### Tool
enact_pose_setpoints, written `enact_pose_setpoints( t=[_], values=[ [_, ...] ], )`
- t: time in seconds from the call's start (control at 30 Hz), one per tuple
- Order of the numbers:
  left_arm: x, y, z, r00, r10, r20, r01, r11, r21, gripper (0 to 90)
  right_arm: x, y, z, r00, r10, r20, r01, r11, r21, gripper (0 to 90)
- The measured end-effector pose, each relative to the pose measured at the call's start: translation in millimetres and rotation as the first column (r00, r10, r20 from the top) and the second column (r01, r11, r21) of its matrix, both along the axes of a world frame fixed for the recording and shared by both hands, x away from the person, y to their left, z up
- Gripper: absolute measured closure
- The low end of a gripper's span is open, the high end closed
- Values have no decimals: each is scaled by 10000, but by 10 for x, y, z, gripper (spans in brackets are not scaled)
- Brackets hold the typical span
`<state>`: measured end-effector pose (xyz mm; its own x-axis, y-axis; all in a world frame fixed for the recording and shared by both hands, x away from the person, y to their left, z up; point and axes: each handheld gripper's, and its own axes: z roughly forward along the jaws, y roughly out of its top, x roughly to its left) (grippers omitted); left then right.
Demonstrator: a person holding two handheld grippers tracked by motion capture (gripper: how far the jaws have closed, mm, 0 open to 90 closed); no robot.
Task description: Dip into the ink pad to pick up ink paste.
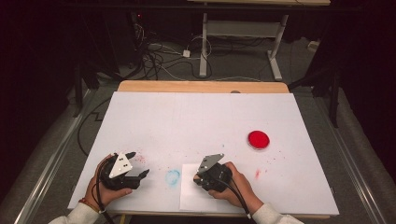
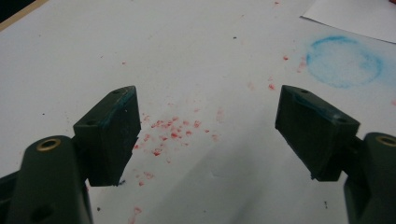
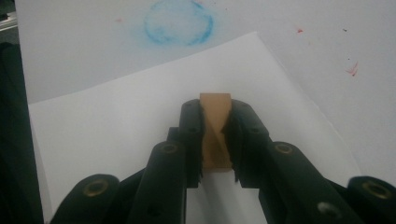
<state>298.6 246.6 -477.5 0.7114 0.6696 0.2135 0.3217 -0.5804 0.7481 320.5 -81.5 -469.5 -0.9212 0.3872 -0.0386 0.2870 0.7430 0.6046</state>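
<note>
Over the paper sheet (image 3: 116,140), right tongs (image 3: 215,135) clench a wooden block (image 3: 215,133), lengthwise pointing forward; left tongs (image 2: 208,130) released.

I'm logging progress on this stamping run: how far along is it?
Done: the right gripper is shut on a small tan block over the loose white sheet, and a blue ring print already marks the big paper. In hand: holding the block above the sheet. Left: the sheet looks unmarked, the red pad sits apart, and the left gripper is open.
</note>
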Motion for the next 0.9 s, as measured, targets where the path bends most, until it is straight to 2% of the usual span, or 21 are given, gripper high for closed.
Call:
enact_pose_setpoints(
  t=[0.13,0.37,0.43,0.67,0.9],
  values=[
    [0,-3,-2,10000,-11,-13,11,10000,11,215,22,-12,-4,9997,18,-236,-16,9999,119,765],
    [6,12,-3,10000,-34,90,34,10000,28,215,32,-13,-2,9995,31,-302,-28,9999,103,765],
    [1,17,-7,10000,18,-40,-18,10000,-51,215,41,-13,-3,9994,85,-331,-81,9999,119,765],
    [26,38,-15,9999,80,-87,-81,9999,-140,215,53,-16,-1,9990,68,-440,-63,9999,120,764],
    [23,44,-15,10000,24,-73,-25,9999,-135,215,19,-7,-2,9998,58,-182,-57,10000,67,763]
  ],
)
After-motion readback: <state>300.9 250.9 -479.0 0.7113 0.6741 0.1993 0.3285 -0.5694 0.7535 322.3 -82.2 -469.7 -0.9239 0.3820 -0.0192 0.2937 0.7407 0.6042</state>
